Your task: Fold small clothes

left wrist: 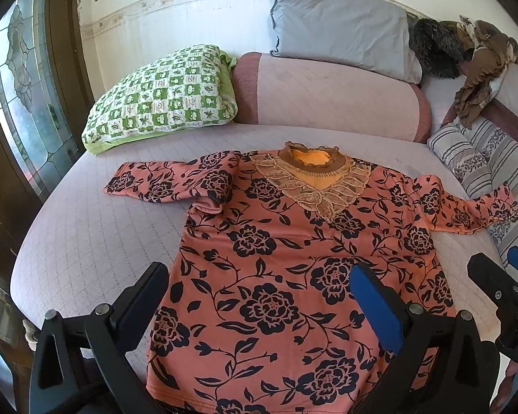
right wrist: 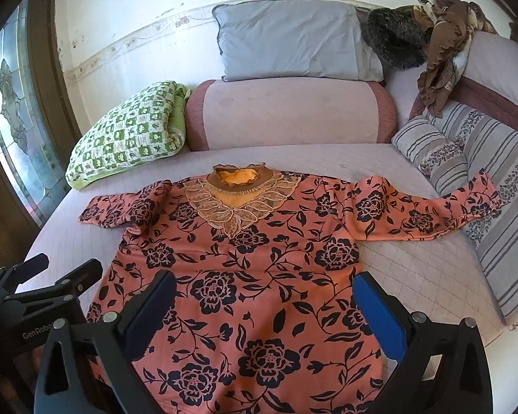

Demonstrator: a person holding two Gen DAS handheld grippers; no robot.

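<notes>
Down at six o'clock, the left hand-held gripper hangs released, fingers spread wide over the hem of the floral top; the right hand-held gripper hangs likewise spread over the same hem. Beyond them the top lies flat, front up, on the quilted bed, collar toward twelve o'clock, one sleeve reaching to nine o'clock, the other to three o'clock onto a striped cushion. At ten o'clock rests a green checked pillow.
</notes>
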